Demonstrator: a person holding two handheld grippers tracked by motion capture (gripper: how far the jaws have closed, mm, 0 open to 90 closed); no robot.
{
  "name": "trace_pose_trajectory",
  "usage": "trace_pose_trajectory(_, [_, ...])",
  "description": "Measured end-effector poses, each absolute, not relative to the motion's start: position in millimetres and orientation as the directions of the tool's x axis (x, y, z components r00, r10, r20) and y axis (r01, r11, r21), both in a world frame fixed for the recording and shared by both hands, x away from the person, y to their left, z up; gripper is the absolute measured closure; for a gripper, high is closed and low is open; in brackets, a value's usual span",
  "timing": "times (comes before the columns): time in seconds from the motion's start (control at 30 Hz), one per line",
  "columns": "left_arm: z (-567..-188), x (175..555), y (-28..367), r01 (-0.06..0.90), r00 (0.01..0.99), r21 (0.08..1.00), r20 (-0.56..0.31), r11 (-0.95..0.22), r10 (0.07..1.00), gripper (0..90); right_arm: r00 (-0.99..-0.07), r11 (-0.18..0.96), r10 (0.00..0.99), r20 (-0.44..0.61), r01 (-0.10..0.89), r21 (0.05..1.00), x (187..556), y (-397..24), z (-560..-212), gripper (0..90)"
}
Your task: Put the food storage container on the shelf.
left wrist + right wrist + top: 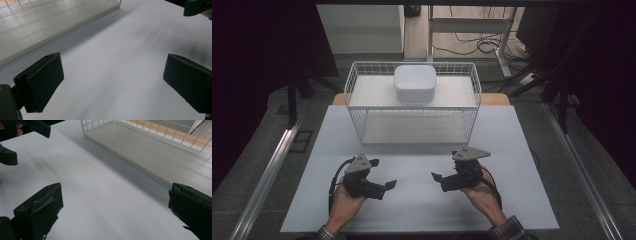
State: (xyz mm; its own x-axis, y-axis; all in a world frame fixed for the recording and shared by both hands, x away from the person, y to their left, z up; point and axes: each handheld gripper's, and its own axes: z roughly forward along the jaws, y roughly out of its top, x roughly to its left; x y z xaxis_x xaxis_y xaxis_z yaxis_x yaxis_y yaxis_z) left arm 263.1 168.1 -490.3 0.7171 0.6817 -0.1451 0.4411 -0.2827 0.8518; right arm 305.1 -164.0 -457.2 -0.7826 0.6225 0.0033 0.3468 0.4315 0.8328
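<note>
Hovering low over the white table (422, 200), jaws spread wide and empty: left gripper (387, 186) and right gripper (437, 178), facing each other, well short of the wire basket (362, 107) holding a white lidded container (414, 83).

Dim room, dark edges; table (422, 195) evenly lit from above; gripper views motion-blurred.

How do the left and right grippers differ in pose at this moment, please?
The left gripper sits at the table's left and points right; the right gripper sits at its right and points left, so they face each other. The left gripper lies a little nearer the person than the right gripper. Both are open, empty and short of the basket.
</note>
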Motion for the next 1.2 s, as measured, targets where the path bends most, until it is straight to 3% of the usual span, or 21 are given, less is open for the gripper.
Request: trace_pose_trajectory(1.2, [-515.8, 220.2, 215.2, 0.506, 0.642, 0.813, -0.132, -0.289, 0.755, 2.8, -0.695, 0.418, 0.719, -0.014, 0.417, 0.807, 270.0, -238.8, -477.7, 0.0])
